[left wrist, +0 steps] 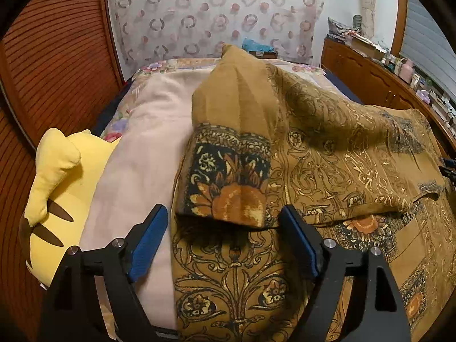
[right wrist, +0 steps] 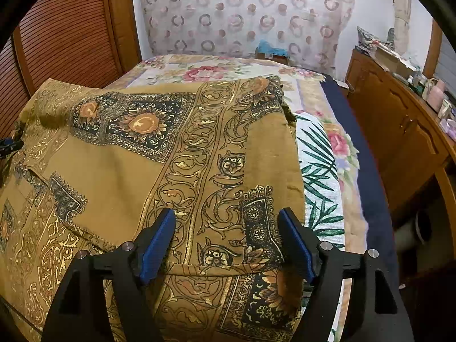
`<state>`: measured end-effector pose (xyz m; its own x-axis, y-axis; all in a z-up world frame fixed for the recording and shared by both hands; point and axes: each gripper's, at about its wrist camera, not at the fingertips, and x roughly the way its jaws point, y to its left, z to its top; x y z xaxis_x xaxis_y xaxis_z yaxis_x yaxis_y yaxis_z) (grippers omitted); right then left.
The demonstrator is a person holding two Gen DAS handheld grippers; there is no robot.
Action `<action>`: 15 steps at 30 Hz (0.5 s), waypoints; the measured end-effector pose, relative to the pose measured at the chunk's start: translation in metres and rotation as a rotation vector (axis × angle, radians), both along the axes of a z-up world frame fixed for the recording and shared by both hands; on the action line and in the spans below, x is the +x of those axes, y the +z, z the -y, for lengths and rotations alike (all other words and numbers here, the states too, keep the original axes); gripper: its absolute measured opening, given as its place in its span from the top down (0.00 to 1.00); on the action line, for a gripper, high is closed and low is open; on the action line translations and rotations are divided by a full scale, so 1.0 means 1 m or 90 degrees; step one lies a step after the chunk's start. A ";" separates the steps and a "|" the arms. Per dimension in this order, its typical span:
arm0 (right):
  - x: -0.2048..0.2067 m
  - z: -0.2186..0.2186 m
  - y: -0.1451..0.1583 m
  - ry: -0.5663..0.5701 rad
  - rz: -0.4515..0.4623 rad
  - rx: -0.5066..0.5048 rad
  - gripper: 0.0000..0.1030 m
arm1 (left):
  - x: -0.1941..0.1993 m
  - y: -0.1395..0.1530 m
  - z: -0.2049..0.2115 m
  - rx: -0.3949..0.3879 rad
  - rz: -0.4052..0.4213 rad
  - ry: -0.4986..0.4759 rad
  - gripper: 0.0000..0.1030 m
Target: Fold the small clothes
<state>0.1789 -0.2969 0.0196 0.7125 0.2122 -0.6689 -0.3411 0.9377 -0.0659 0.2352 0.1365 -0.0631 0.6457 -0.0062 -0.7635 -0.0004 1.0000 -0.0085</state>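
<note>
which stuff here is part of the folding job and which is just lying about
Part of the job:
- brown patterned cloth, folded over on itself
- left tool, open
- right tool, open

Just lying about:
- yellow plush toy
- pink blanket
- floral bedspread
- wooden cabinet with clutter on top

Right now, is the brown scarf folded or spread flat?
Folded, loosely. The scarf has a top layer doubled over, its edge lying across the layer below; one flap bulges rather than lying flat.

patterned cloth (left wrist: 327, 171): 1 | yellow plush toy (left wrist: 57, 188): 1 | claws: 2
</note>
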 end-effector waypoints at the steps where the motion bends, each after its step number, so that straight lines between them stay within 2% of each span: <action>1: 0.000 0.000 0.000 0.000 0.000 0.000 0.26 | 0.000 0.000 -0.001 0.000 0.000 0.000 0.20; 8: 0.000 0.000 0.000 0.001 0.000 0.000 0.25 | -0.005 0.001 0.001 0.012 0.013 -0.002 0.21; 15: 0.000 0.000 -0.001 0.001 0.000 0.000 0.25 | -0.017 0.021 -0.011 -0.010 0.071 0.023 0.48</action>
